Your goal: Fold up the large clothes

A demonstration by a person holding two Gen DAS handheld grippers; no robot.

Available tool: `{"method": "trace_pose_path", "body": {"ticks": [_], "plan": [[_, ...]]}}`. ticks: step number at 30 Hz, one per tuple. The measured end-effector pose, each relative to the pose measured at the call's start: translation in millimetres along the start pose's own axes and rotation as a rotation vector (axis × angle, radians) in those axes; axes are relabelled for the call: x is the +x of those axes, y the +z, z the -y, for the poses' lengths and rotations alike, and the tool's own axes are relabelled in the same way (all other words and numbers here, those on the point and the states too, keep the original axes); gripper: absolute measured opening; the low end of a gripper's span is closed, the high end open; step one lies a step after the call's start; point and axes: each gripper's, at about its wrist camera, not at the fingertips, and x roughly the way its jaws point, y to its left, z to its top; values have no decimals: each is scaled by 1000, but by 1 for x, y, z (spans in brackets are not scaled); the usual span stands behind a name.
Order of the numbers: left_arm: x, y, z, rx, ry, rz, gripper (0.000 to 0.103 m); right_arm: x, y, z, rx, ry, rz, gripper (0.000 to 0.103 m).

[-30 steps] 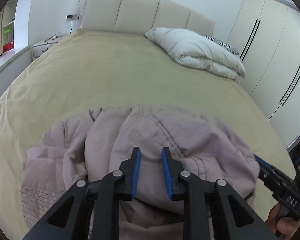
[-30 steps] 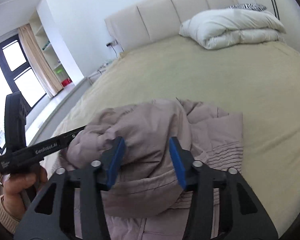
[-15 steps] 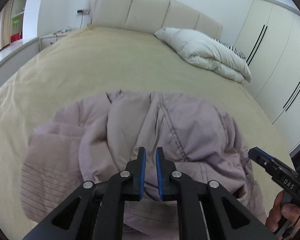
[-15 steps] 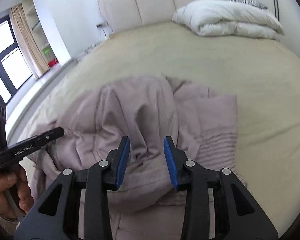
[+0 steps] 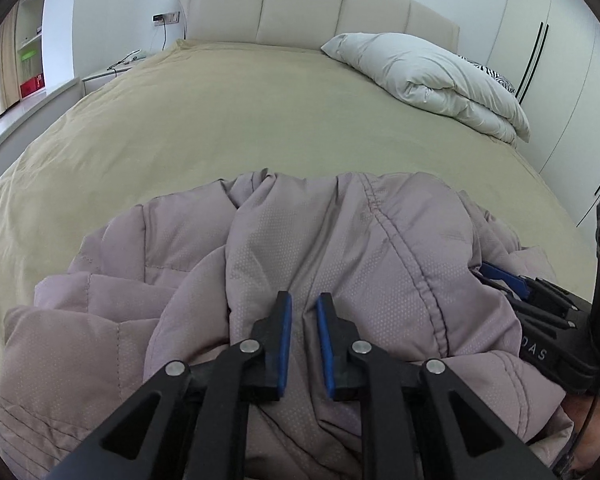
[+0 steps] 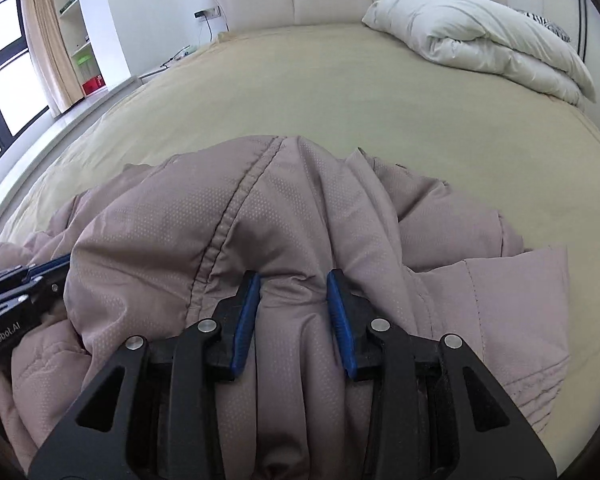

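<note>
A mauve quilted jacket [image 5: 340, 248] lies bunched on the near part of the beige bed [image 5: 240, 112]; it also fills the right wrist view [image 6: 240, 220]. My left gripper [image 5: 303, 308] has its blue pads a narrow gap apart with a fold of jacket fabric pinched between them. My right gripper [image 6: 294, 284] has its jaws wider apart and a raised ridge of the jacket sits between the pads. Each gripper shows at the edge of the other view, the right one in the left wrist view [image 5: 500, 274] and the left one in the right wrist view [image 6: 40, 270].
A folded white duvet [image 5: 428, 76] lies at the bed's far right by the padded headboard [image 5: 308, 4]. White wardrobe doors [image 5: 560, 80] stand at the right. A nightstand [image 5: 108, 74], shelves and a window [image 6: 4, 60] are at the left.
Both grippers have moved down and forward into the jacket. The left jaws narrowed, then parted slightly around a fold. The right jaws now straddle a ridge of fabric.
</note>
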Motion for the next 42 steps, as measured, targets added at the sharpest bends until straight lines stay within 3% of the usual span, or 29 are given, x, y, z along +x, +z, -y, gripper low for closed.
{"method": "trace_pose_path", "body": {"ticks": [4,6,8,11,13,16,18,23,26,27,29,32,34,35,38,40,42], "plan": [[6,-5,-2,0,-7,5,17,3,-4,-4,-30,-3,-26,34],[8,-5,-8,-19,-28,2,17,-7,13,0,15,36,-68,34],[8,-8,-10,-26,-33,7,17,-29,34,5,105,95,-5,34],[8,-10,-10,-31,-35,24,17,-41,67,-8,55,92,65,34],[7,-11,-12,-43,-47,29,16,-17,83,-24,-24,86,1,34],[8,-14,-15,-55,-64,34,16,41,85,-33,-37,38,-173,34],[9,-15,-17,-58,-72,34,16,64,74,-26,-14,41,-172,34],[12,-18,-20,-65,-78,36,16,76,71,-28,-29,27,-160,34],[4,-14,-26,-94,-109,23,16,60,76,-24,1,38,-182,34],[-4,-14,-28,-104,-113,22,16,42,76,-17,54,53,-153,34],[-30,-16,-32,-122,-94,50,15,0,64,-11,126,129,-48,34],[-77,-26,-35,-133,-65,152,15,-73,40,-16,92,182,86,34],[-92,-34,-39,-152,-40,173,17,-88,17,-30,39,214,62,34],[-87,-38,-40,-159,-45,141,17,-83,5,-40,4,216,21,34],[-76,-50,-44,-177,-49,81,17,-39,-34,-64,-123,131,-121,35],[-89,-57,-49,-207,-76,86,17,-30,-50,-72,-162,90,-54,35],[-110,-65,-54,-216,-91,119,17,-37,-46,-74,-152,69,-68,35]]}}
